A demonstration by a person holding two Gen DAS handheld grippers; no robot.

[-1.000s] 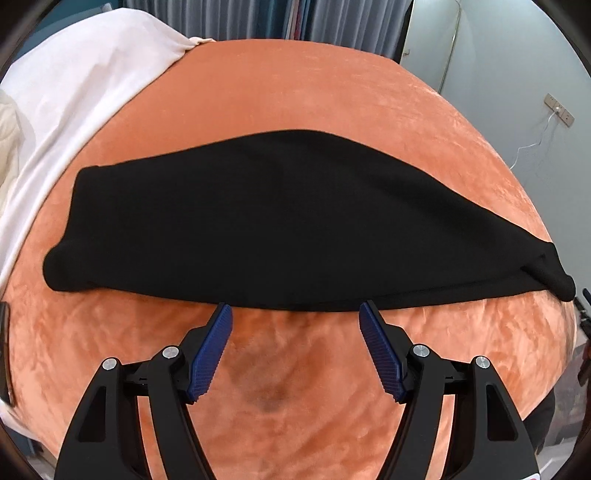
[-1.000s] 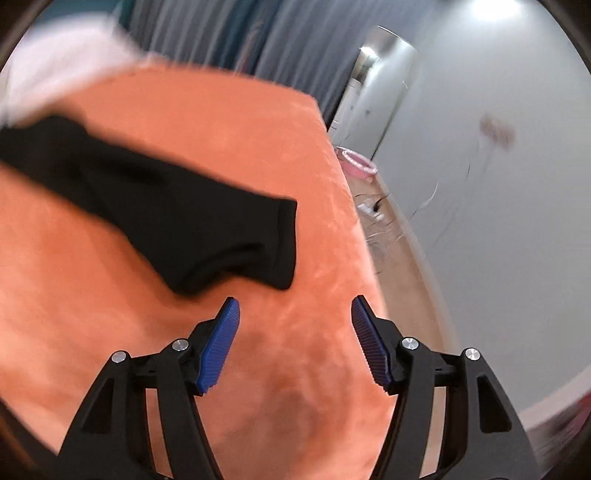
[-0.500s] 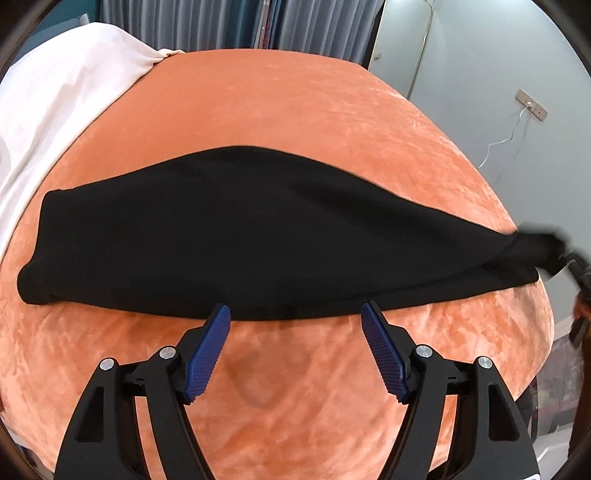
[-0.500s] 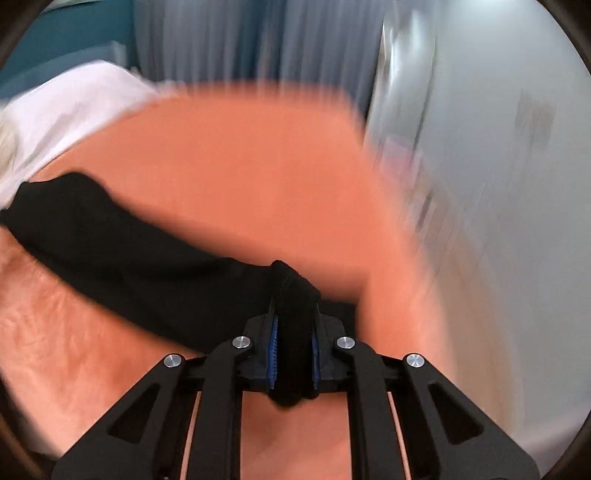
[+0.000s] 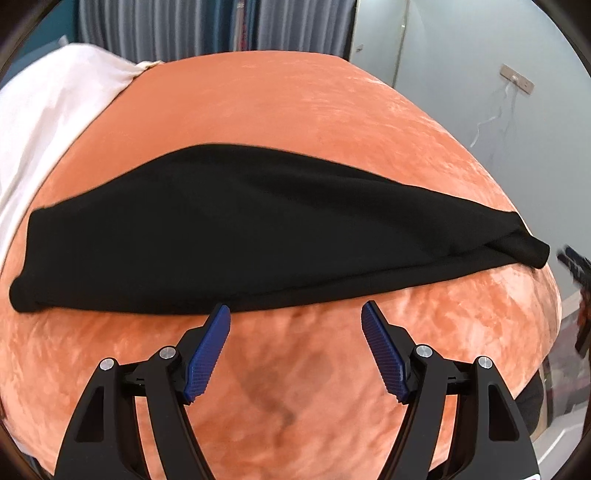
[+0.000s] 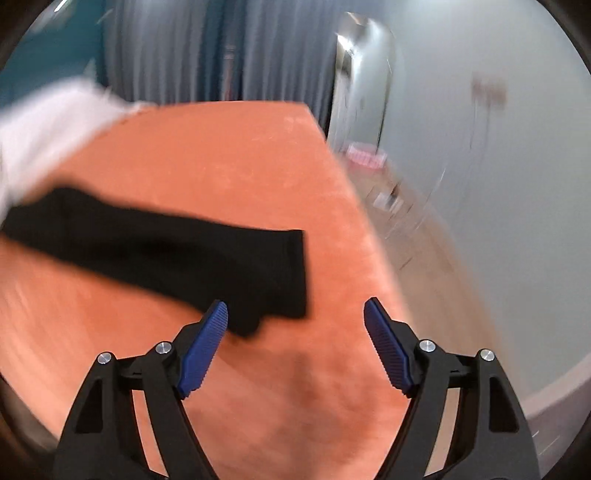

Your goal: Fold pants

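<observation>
Where black pants (image 5: 236, 236) cross orange bedspread (image 5: 295, 122) (curtains (image 5: 207, 26) behind), both grippers spread, right opening.

We see an orange velvety blanket (image 5: 295, 122) spread over the bed, a white sheet (image 5: 48, 110) bunched at its far left. Grey curtains (image 5: 207, 26) hang behind. A wall socket (image 5: 517, 78) with a dangling white cable (image 5: 495, 118) sits on the pale wall.
</observation>
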